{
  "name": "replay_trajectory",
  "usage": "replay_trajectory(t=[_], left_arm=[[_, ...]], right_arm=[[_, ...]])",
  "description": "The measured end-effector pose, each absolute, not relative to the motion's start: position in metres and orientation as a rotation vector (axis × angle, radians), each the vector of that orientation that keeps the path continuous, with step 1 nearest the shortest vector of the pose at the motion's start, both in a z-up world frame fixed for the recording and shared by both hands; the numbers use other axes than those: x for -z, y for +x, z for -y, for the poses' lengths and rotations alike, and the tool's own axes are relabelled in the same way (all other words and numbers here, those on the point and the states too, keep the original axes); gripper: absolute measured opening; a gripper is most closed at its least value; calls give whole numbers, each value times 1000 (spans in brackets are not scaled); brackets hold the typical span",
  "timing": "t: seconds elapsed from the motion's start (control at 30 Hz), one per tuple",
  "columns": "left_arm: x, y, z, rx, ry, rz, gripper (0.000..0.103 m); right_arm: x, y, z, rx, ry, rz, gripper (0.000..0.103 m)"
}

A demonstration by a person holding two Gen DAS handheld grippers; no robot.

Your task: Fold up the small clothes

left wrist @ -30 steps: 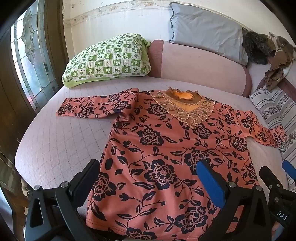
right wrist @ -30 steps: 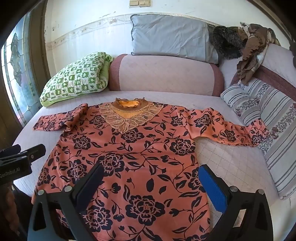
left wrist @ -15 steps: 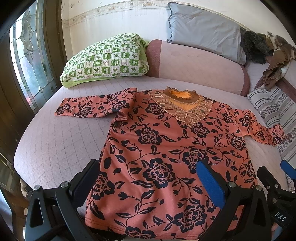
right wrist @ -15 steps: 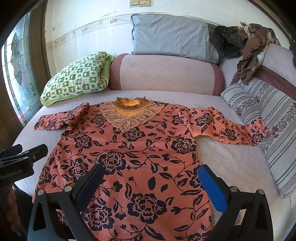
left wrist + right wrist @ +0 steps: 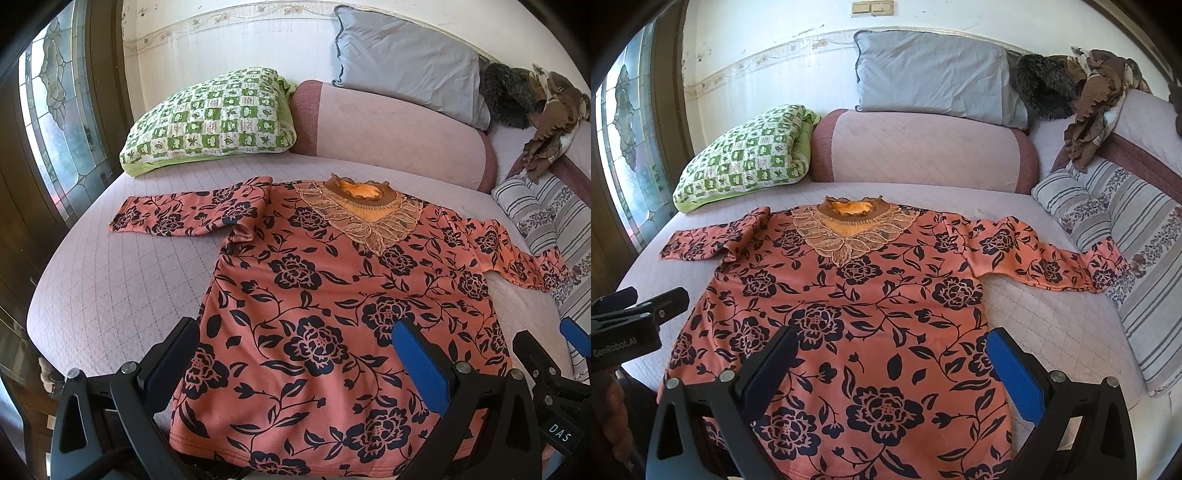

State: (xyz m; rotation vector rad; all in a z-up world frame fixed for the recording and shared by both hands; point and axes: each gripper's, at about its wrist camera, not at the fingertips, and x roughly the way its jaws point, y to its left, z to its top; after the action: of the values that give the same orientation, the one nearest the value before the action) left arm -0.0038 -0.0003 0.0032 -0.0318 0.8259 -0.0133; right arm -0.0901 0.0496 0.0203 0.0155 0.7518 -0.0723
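An orange long-sleeved top point(image 5: 332, 295) point(image 5: 857, 302) with black roses and a lace collar lies flat, face up, on the pink quilted bed point(image 5: 110, 280), both sleeves spread out sideways. My left gripper point(image 5: 295, 350) hangs open above the hem's left half, nothing between its fingers. My right gripper point(image 5: 890, 354) is open over the hem's right half, also holding nothing. Each gripper shows at the edge of the other's view. The hem's near edge is partly hidden behind the gripper bodies.
A green checked pillow point(image 5: 210, 118) lies at the back left, a pink bolster point(image 5: 923, 147) and grey pillow point(image 5: 934, 74) behind the collar. Striped cushions point(image 5: 1126, 240) and a heap of brown clothes point(image 5: 1089, 96) crowd the right. A stained-glass window point(image 5: 62, 122) stands left.
Both cameras have drifted slightly; the top sits marginally lower and nearer in view. The garment itself has not moved and both grippers stay open.
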Motion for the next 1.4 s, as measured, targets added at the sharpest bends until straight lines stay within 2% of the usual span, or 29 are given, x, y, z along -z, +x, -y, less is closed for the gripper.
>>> replay_trajectory(t=[0.87,1.1,1.27,1.4], left_arm=[[0,3,-14,-21,4,-861,103],[39,32,-62,-65,-123,-933,103],[66,40,-72,-62,-158,-1019,103],[84,51,-66,-15,-213,-1052,103]], right_arm=[[-24,-85,-28,56,80,-739,103],[0,-65,111,139,422,-765,103],[54,-40,268,334,768,-749,103],[91,-17,359,491,906,-752,101]])
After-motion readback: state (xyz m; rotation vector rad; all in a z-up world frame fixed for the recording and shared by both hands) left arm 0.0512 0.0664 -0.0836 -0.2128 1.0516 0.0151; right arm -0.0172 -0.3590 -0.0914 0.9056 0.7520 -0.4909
